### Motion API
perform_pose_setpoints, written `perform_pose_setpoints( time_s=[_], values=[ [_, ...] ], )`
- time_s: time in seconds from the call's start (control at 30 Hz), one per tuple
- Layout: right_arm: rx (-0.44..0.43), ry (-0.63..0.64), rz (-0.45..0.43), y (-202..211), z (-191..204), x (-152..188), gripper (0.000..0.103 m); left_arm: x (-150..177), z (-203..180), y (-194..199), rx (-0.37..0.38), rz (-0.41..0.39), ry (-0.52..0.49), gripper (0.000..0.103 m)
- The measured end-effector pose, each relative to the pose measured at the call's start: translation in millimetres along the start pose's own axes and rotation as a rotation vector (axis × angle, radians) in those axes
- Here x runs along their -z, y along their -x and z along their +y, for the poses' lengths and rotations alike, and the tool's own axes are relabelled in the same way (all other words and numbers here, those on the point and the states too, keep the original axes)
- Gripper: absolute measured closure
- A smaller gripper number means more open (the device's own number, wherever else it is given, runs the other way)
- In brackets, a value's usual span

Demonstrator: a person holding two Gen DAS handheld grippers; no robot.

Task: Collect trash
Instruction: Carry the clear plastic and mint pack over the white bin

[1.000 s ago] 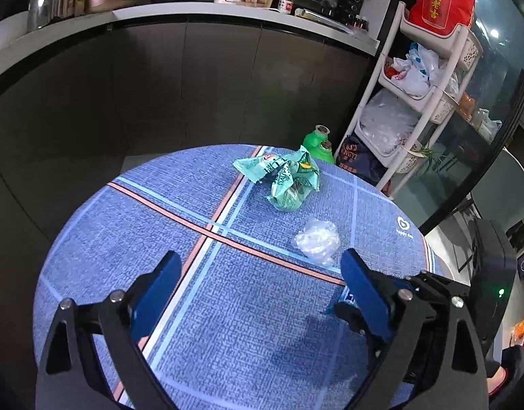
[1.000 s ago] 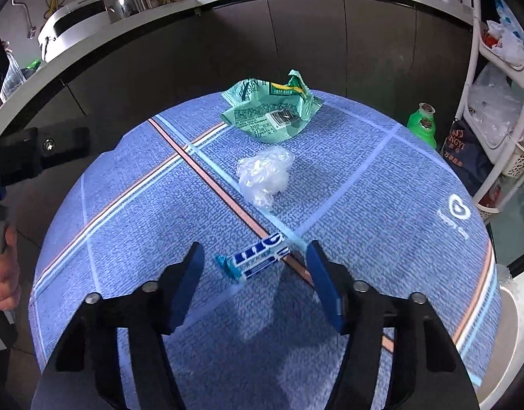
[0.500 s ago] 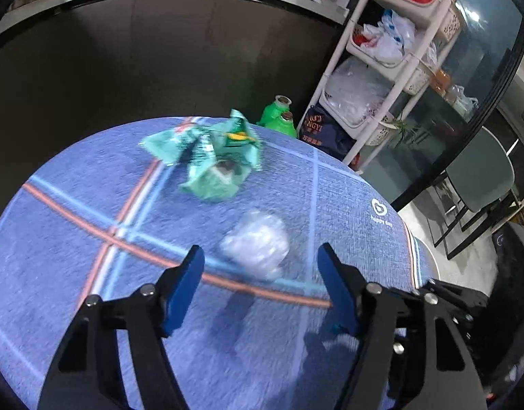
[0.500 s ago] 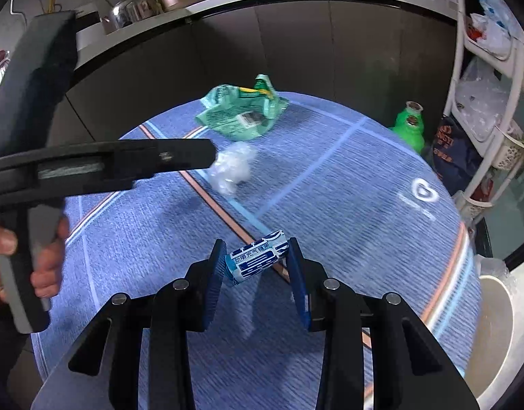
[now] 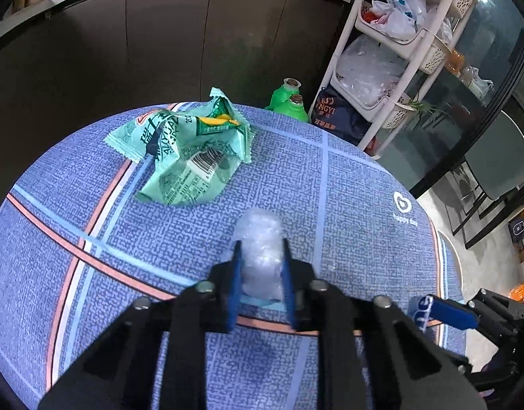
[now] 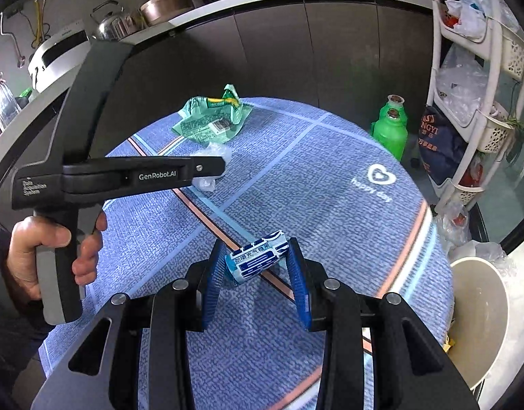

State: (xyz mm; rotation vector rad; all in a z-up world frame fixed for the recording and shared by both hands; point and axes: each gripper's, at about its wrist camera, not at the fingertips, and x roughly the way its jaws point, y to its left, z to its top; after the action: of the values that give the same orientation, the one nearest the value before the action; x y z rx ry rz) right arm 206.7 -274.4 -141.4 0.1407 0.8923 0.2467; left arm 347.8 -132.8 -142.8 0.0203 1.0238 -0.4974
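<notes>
My left gripper point(image 5: 261, 256) is shut on a crumpled clear plastic wad point(image 5: 262, 239) on the round blue table point(image 5: 347, 205). It shows from the side in the right wrist view point(image 6: 214, 171), with the wad point(image 6: 207, 181) at its tip. My right gripper point(image 6: 257, 256) is shut on a blue and white candy wrapper point(image 6: 258, 261), held just above the table point(image 6: 330, 188). The wrapper's end point(image 5: 421, 311) also shows in the left wrist view. A crumpled green snack bag point(image 5: 190, 150) lies at the far side of the table, also in the right wrist view point(image 6: 210, 119).
A white bin point(image 6: 480, 321) stands by the table's right edge. A green bottle point(image 6: 391, 126) stands on the floor beyond the table, beside a white shelf rack point(image 6: 473, 68). A dark kitchen counter point(image 6: 296, 34) curves behind.
My left gripper has moved forward and shut on the plastic wad. My right gripper has shut on the candy wrapper and lifted it slightly.
</notes>
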Motion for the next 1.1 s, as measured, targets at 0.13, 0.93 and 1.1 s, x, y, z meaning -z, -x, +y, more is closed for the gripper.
perform_pose_setpoints(
  time_s=[0.13, 0.93, 1.1],
  values=[
    [0.001, -0.02, -0.026, 18, -7, 5, 0.069, 8, -7, 16, 0.02, -0.018, 0.001, 0.091],
    [0.179, -0.202, -0.164, 144, -118, 75, 0.069, 41, -206, 91, 0.231, -0.083, -0.324, 0.091],
    [0.222, -0.261, -0.147, 141, -154, 91, 0.069, 46, -243, 70, 0.262, -0.039, -0.375, 0.091]
  ],
)
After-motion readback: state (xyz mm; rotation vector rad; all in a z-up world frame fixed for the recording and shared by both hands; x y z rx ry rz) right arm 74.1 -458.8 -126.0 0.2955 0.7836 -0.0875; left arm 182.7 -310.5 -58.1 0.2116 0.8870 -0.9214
